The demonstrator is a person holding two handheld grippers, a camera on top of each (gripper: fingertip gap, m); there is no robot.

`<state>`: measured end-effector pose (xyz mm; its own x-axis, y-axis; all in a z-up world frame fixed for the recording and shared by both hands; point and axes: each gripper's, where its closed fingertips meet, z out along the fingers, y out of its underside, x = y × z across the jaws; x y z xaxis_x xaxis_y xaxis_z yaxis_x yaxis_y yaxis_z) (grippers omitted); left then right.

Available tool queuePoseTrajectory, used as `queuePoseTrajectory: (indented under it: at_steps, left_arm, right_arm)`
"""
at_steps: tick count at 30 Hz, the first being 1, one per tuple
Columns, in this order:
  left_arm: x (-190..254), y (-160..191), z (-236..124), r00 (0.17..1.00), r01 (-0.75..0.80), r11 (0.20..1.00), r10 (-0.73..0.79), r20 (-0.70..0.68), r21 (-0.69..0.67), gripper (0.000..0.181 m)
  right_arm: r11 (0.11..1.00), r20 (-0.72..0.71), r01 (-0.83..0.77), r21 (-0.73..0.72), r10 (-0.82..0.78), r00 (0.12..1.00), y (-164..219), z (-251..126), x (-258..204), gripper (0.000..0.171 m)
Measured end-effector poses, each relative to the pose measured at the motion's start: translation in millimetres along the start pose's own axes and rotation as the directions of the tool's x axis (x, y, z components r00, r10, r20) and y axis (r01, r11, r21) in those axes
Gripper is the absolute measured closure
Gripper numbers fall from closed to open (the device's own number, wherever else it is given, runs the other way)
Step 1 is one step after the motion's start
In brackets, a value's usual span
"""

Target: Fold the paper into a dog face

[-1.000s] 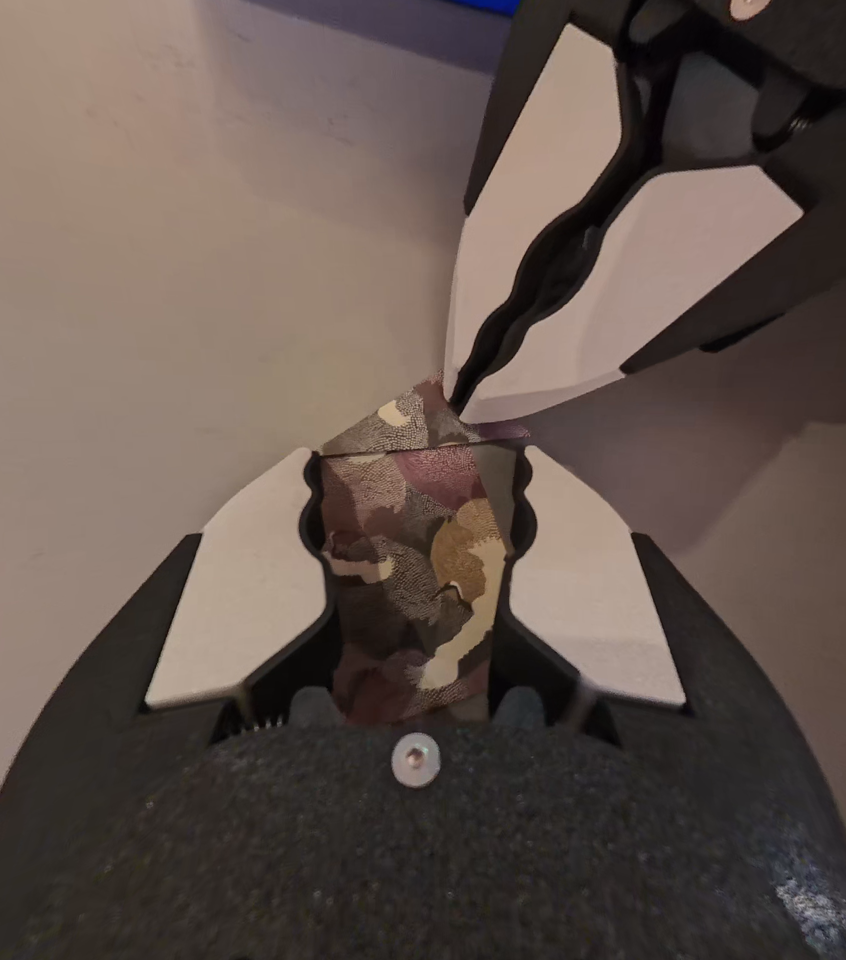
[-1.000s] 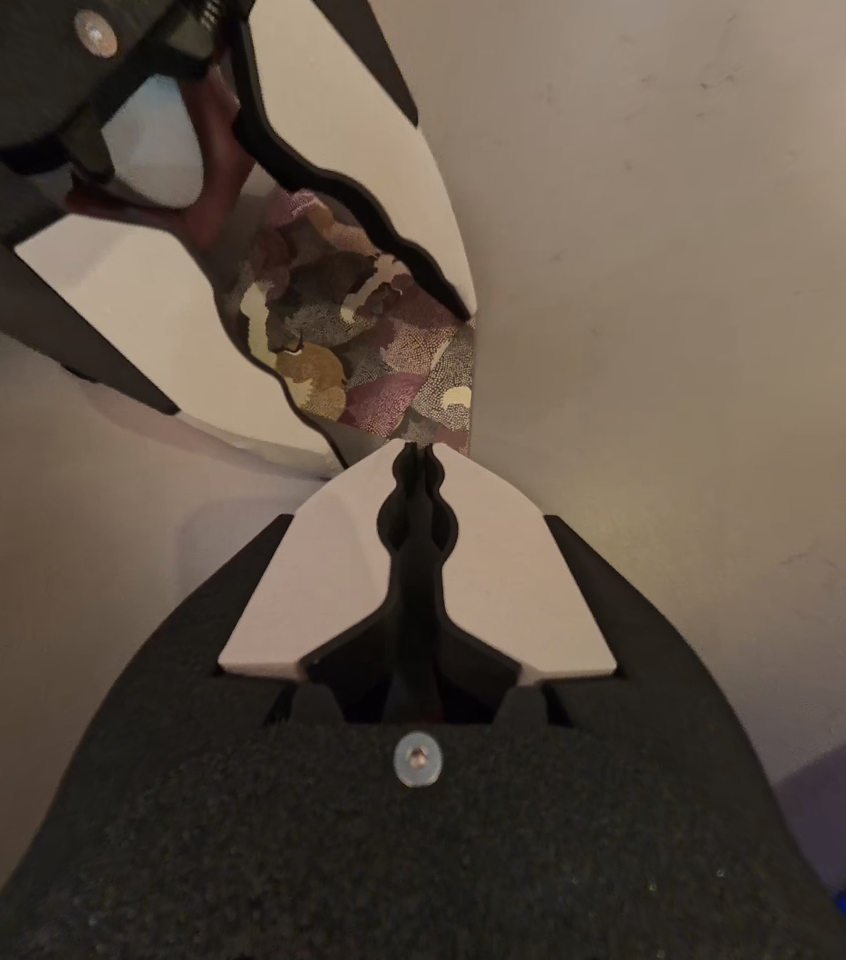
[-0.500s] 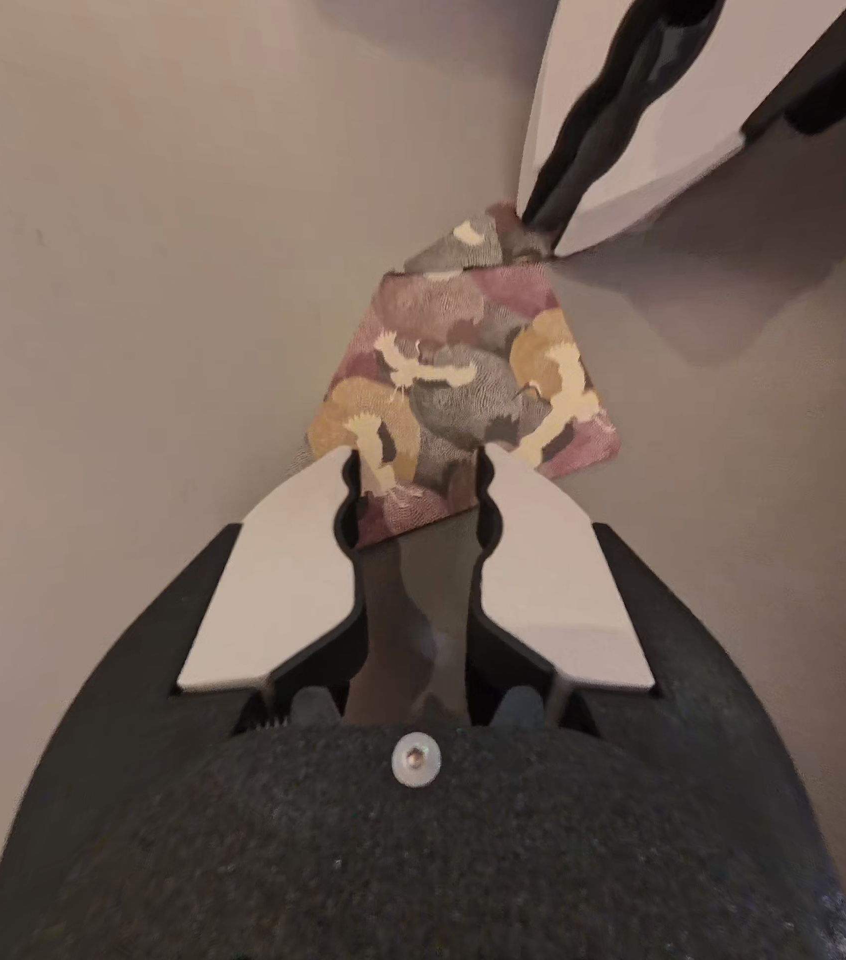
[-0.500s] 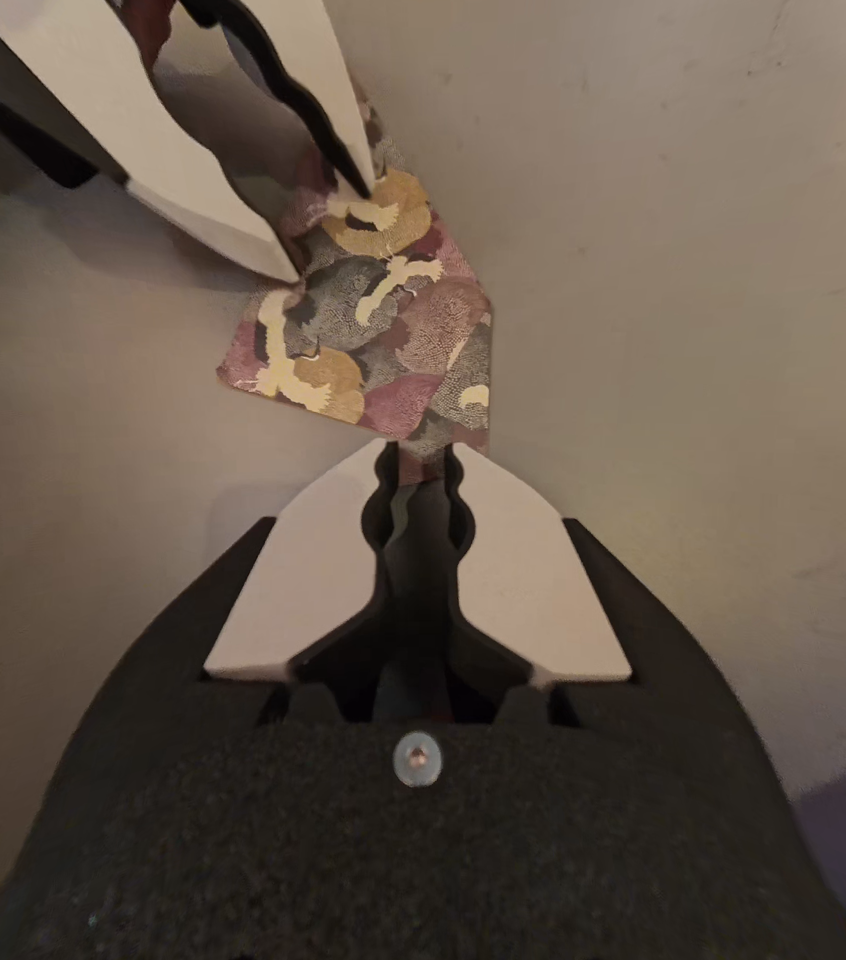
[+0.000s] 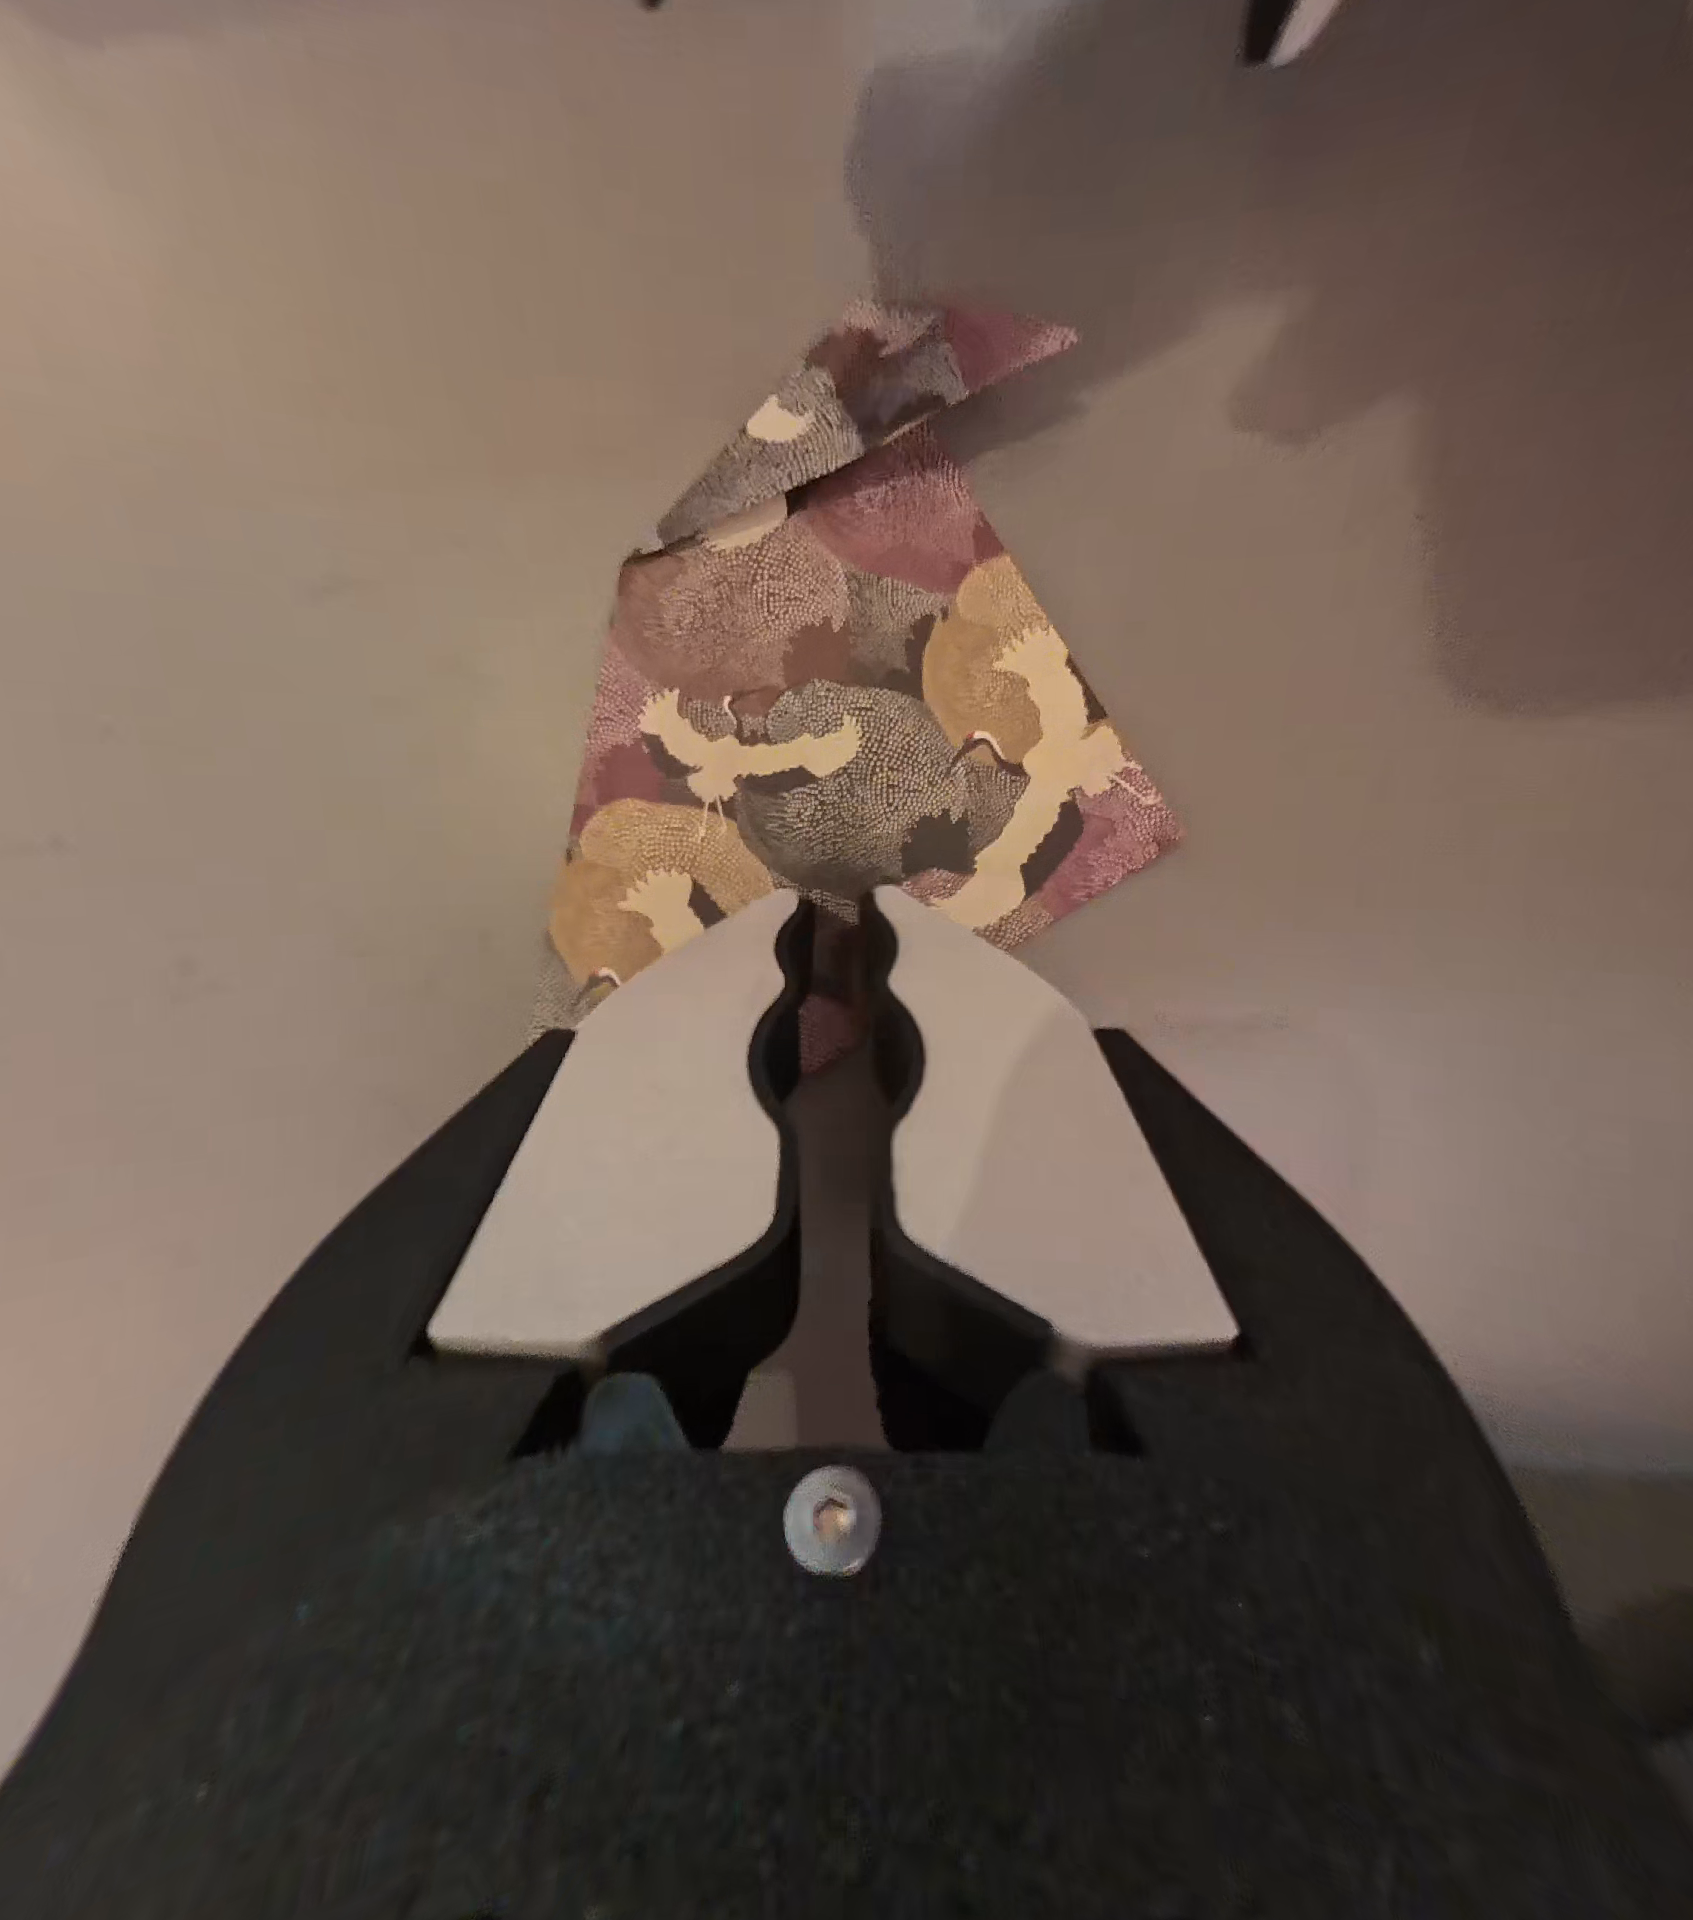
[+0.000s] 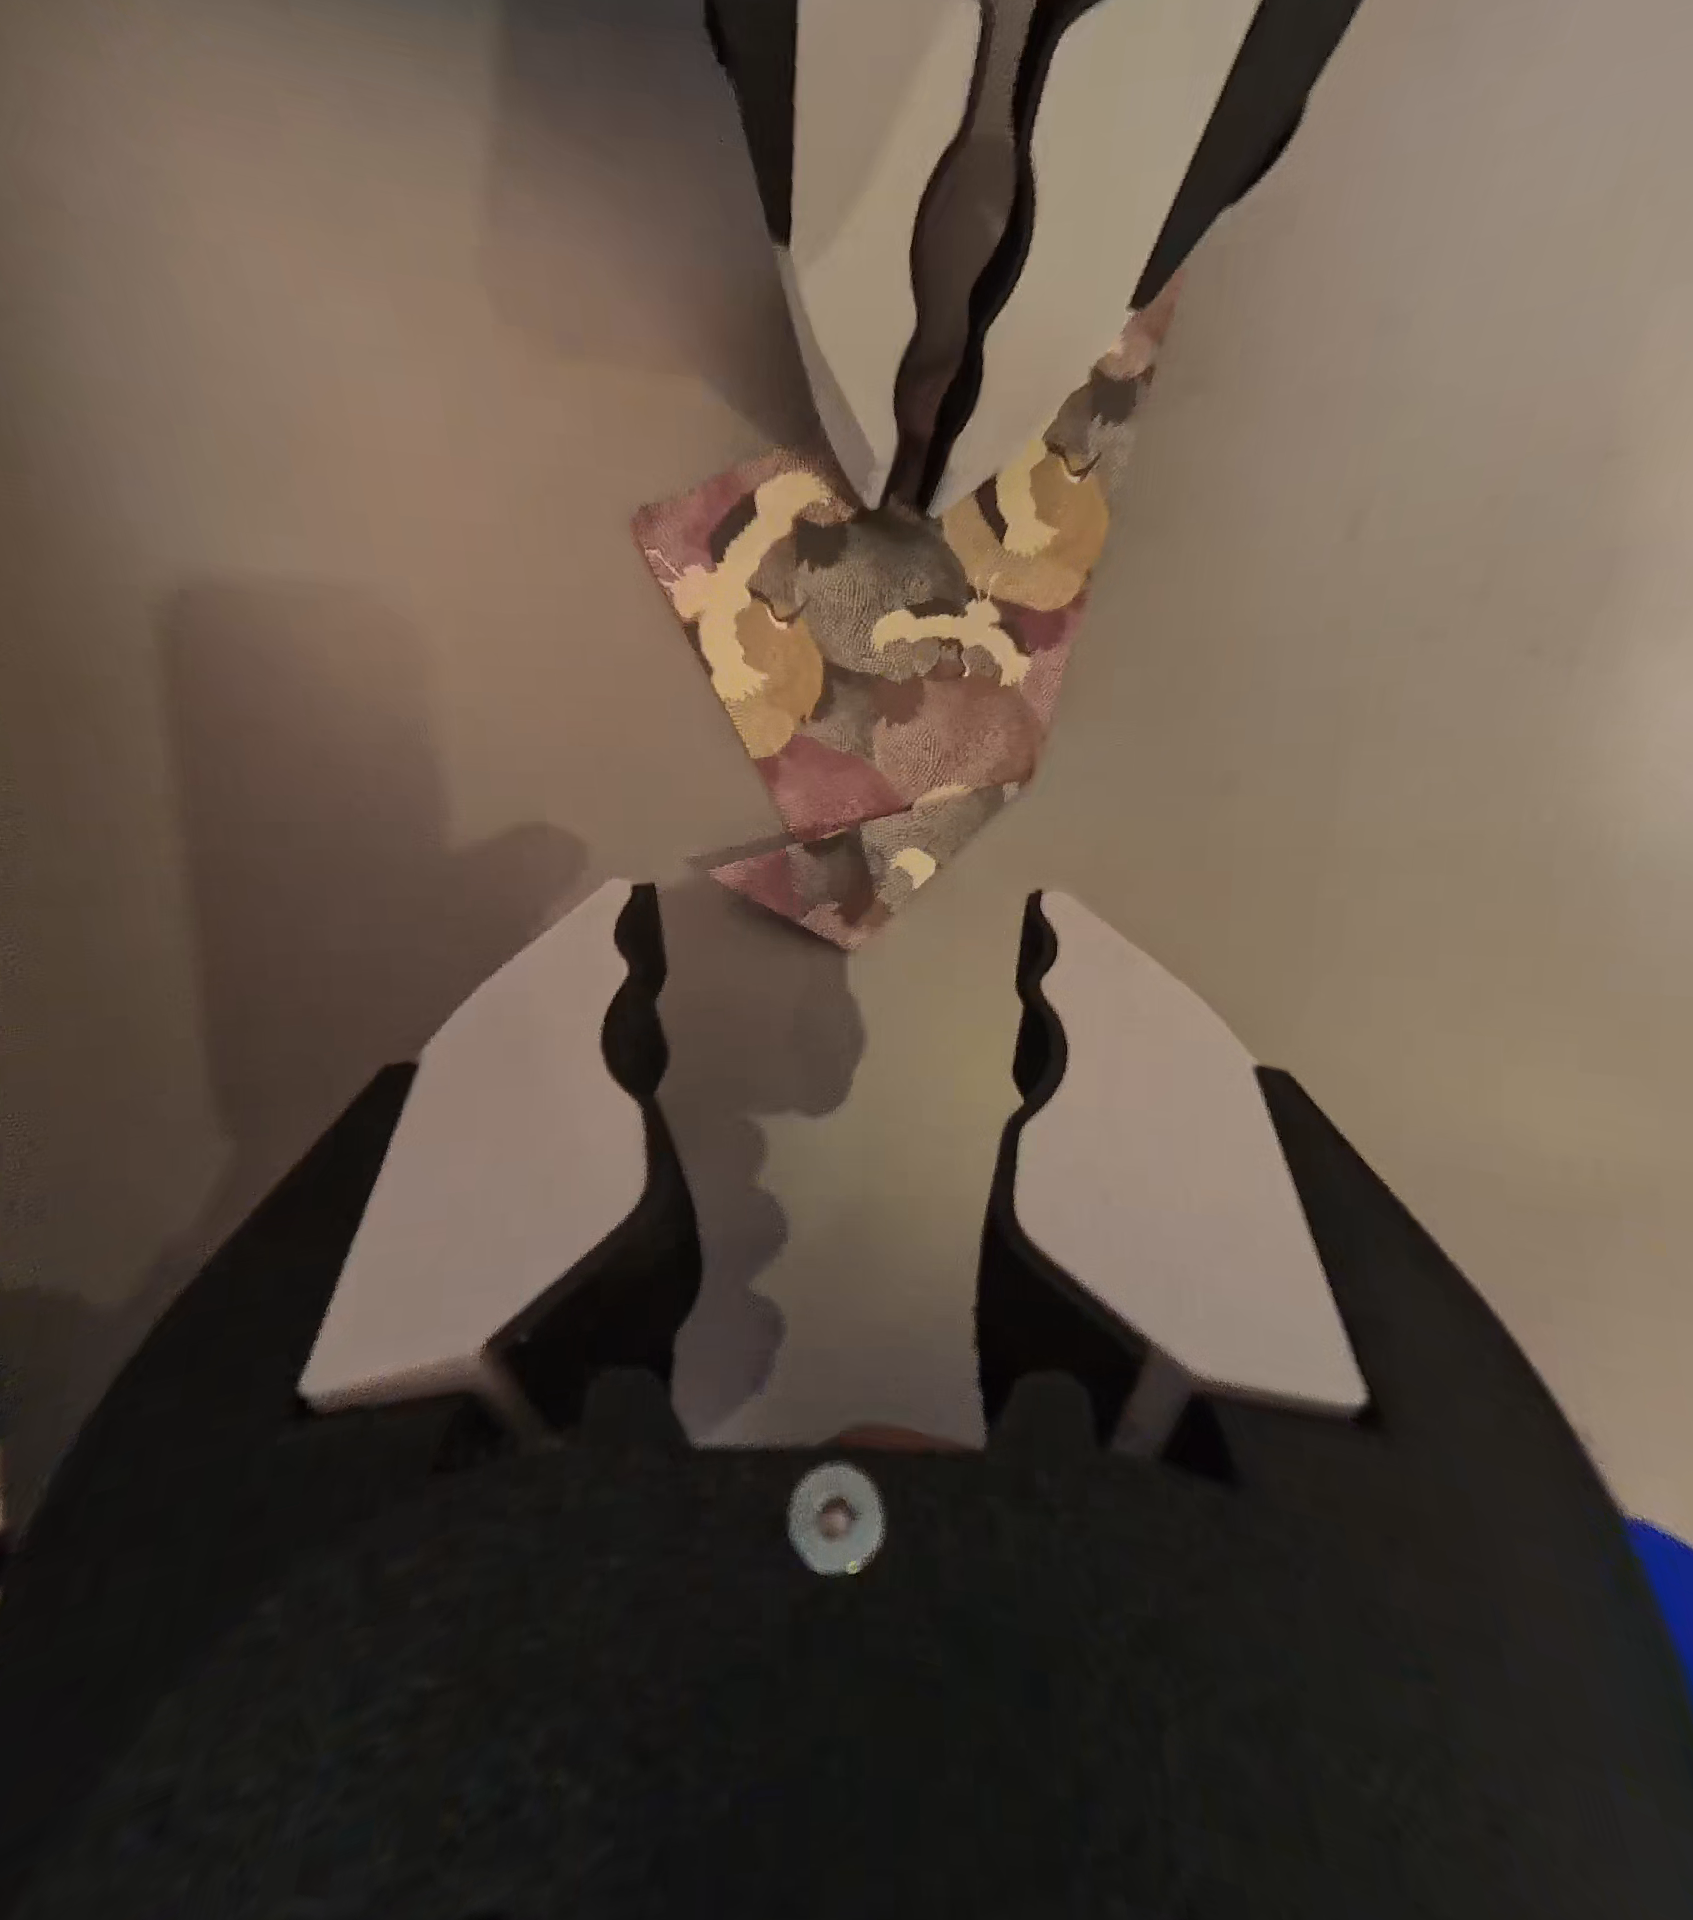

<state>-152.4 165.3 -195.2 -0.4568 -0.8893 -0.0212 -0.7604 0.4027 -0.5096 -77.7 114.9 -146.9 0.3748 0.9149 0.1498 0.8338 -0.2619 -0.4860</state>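
The folded paper [image 5: 863, 727] is lying flat on the pale desk [image 5: 198, 623], patterned side up, with one small corner flap turned over at its far end. The left hand-held gripper [image 5: 837, 904] is sitting over the near corner with its jaws nearly together; whether it is pinching the sheet or only pressing it down I cannot tell. A second ago this gripper had the paper deep between wider jaws, so it has been sliding back to the edge. The right hand-held gripper [image 6: 837, 904] was clamped on the far tip then; now its jaws are standing wide apart and it is hovering just short of the folded flap [image 6: 852, 883], touching nothing. That release suggests the small corner fold is finished, probably a chin or ear, and the paper is being steadied before the next crease.
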Motion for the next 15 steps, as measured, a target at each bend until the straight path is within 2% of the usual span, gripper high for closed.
queuePoseTrajectory:
  at_steps: [7,11,15]
  left_arm:
    - [-1.0,3.3,-2.0,0.999,-0.038,0.999,0.038,-0.029,0.003,0.175]
    - [-3.4,5.3,-3.2,0.999,-0.030,0.999,0.031,-0.021,0.027,0.176]
    - [-6.5,6.7,-3.9,0.998,-0.048,0.999,0.048,-0.029,0.023,0.177]
  right_arm:
    - [0.999,0.128,0.006,0.050,-0.012,0.992,-3.1,44.0,7.8,0.114]
    - [0.997,0.169,0.074,0.033,-0.079,0.982,1.7,51.2,4.6,0.107]
    - [0.985,0.088,0.172,0.006,-0.172,0.981,-8.0,38.2,14.4,0.104]
